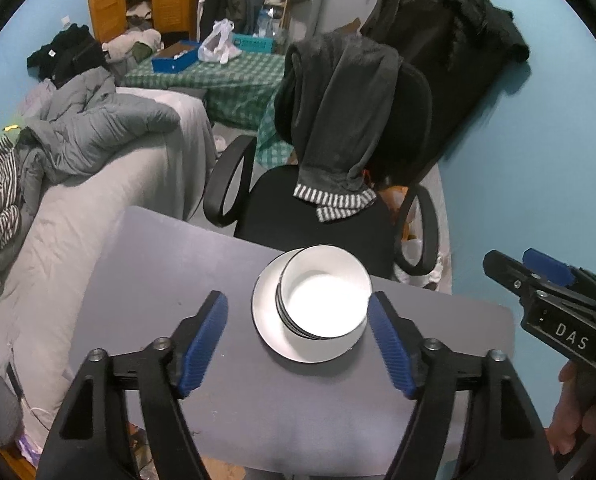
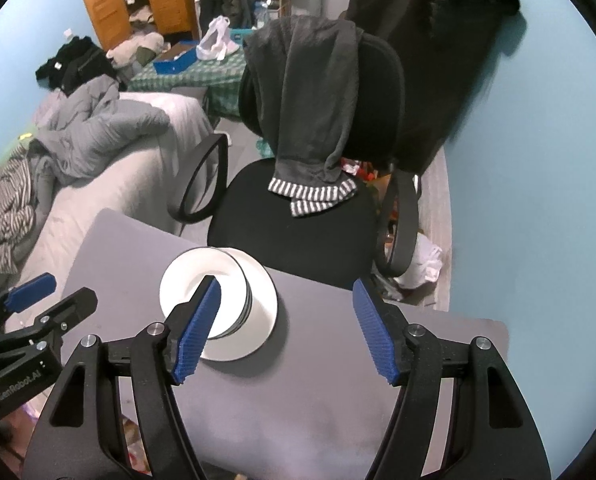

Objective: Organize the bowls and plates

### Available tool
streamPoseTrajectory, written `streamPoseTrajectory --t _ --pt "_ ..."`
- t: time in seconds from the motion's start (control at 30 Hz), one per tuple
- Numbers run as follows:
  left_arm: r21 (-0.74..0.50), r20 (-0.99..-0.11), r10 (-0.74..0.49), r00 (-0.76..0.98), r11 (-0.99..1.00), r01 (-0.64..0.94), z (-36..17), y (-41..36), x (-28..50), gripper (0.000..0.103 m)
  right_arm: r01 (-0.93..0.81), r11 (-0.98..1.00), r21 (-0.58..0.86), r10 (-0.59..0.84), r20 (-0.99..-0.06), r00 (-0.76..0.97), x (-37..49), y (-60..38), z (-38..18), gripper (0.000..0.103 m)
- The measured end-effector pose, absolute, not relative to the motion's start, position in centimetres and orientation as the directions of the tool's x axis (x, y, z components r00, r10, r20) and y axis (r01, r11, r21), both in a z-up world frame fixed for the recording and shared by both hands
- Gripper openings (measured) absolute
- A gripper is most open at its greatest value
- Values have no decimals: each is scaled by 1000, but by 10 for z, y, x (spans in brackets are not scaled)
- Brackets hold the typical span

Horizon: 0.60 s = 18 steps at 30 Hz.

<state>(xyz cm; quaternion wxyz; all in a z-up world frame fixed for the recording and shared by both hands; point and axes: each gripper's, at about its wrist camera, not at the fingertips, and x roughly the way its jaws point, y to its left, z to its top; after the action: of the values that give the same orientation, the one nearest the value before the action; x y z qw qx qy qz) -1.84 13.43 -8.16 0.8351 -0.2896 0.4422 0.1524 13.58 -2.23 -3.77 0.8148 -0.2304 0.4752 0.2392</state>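
While the bowls [image 1: 324, 292] are sitting stacked on the plate [image 1: 266, 312] mid-worktop [image 1: 170, 280], I am holding both fingers apart and empty, judging any nudge should stay slow and level.

Readable text sits only on the two tools. Left wrist view: white letters "DAS" on the black body of the right tool [image 1: 537, 270], at the right edge of the frame. Right wrist view: "GenRobot.AI" in pale letters along the black body of the left tool [image 2: 54, 294], lower left. The blue box [image 1: 175, 56] on the checked cloth carries print too small to read.
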Motion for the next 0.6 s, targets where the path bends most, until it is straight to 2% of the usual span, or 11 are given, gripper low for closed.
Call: streamPoseTrajectory --t 0.2,0.3,0.6 --pt "-351 -807 10 590 796 -493 -65 122 -34 76 -589 795 -143 186 -867 462 120 -30 -21 68" --pt "-330 -800 25 600 816 -474 -56 116 -39 81 -577 803 -146 186 -859 476 113 -33 -16 68" --pt "-316 -779 34 627 841 -439 -42 112 -53 85 -549 824 -141 183 -851 492 97 -39 -10 68"
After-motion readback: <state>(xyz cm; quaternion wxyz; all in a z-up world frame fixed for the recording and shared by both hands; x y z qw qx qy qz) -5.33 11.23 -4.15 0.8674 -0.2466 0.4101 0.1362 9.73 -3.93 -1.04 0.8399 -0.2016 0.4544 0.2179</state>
